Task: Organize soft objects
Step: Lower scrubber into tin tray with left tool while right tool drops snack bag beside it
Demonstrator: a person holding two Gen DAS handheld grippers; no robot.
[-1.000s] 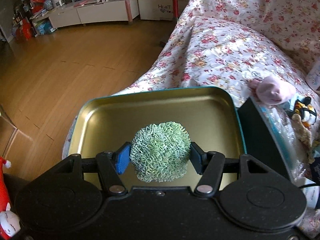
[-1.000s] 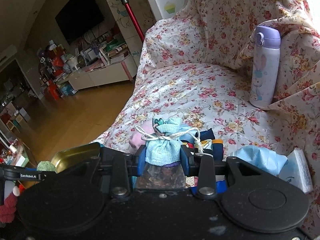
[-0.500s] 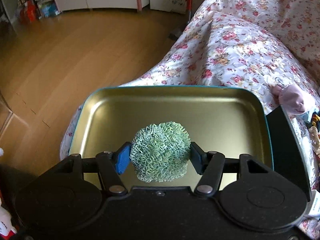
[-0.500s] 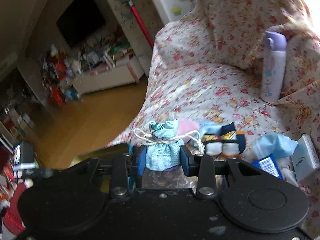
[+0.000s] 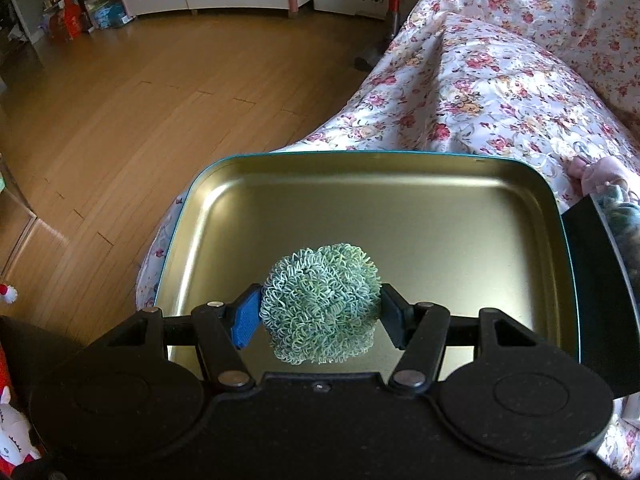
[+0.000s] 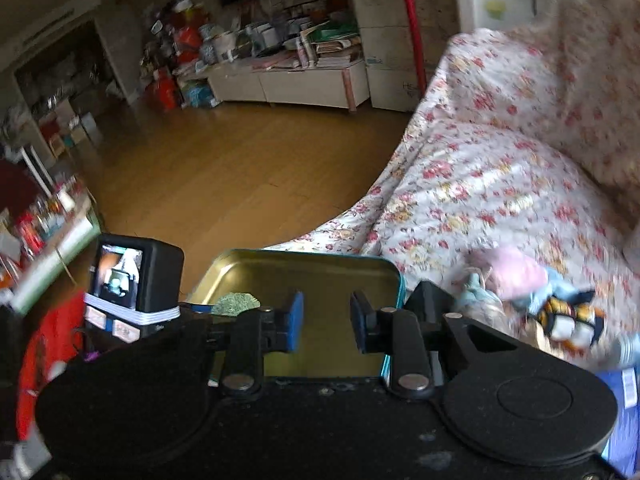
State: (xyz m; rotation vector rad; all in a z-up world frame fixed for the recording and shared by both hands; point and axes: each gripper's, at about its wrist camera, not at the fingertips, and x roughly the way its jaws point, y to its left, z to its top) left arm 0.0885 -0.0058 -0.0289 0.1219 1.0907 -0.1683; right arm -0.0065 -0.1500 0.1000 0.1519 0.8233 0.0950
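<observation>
A green curly-wire ball [image 5: 320,300] hangs just above the gold inside of a teal-rimmed tin [image 5: 400,208], with my left gripper [image 5: 318,314] shut on it. In the right wrist view my right gripper [image 6: 326,320] is over the tin's [image 6: 320,272] near right part. Its jaws are closing with nothing between them. The same green ball [image 6: 236,303] peeks out at the left, behind my left gripper's camera block [image 6: 132,280]. A blurred light-blue pouch [image 6: 476,288] lies right of the tin beside a pink soft item [image 6: 516,272].
The tin rests at the edge of a floral-covered sofa [image 5: 500,92], with wooden floor [image 5: 160,100] beyond. A penguin toy [image 6: 568,316] lies near the pink item. A red pole [image 6: 410,20] and cluttered low cabinets [image 6: 304,80] stand at the far wall.
My right gripper swung left to the tin, and the blue pouch it held is no longer between its jaws. My left gripper moved slightly further over the tin, still holding the green ball.
</observation>
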